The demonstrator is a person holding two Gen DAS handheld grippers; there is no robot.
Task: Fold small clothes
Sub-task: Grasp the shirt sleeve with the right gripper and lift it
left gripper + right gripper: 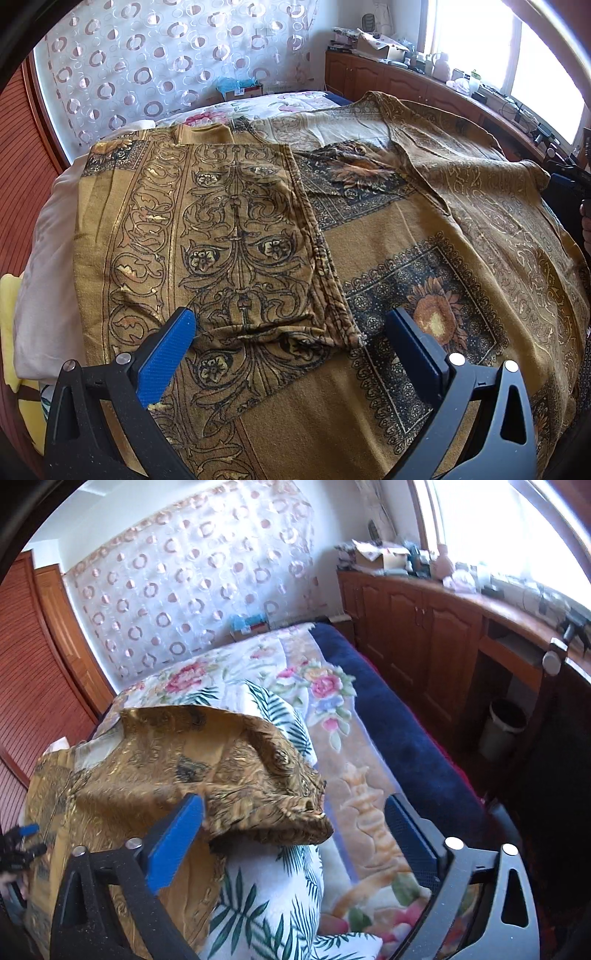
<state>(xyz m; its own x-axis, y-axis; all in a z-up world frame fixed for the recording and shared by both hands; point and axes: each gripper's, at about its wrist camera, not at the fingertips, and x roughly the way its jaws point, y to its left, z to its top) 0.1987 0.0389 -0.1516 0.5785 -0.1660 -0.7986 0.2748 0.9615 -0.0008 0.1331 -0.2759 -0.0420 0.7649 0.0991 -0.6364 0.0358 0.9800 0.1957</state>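
The thin, limp mustard-gold printed garment (258,229) would be pinched at its bunched corner (295,812), at twelve o'clock between the wide, empty right gripper (293,812); the left gripper (291,328) is likewise spread wide, holding nothing.

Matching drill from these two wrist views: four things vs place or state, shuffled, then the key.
1. folded flap
2. left gripper
3. waste bin
4. palm-leaf cushion

A. on the floor by the wooden cabinets
B. jaws wide, nothing clamped
C. under the gold garment's bunched corner
D. lying flat over the garment's left part

Pairs: 1-D, 2-B, 3-A, 4-C
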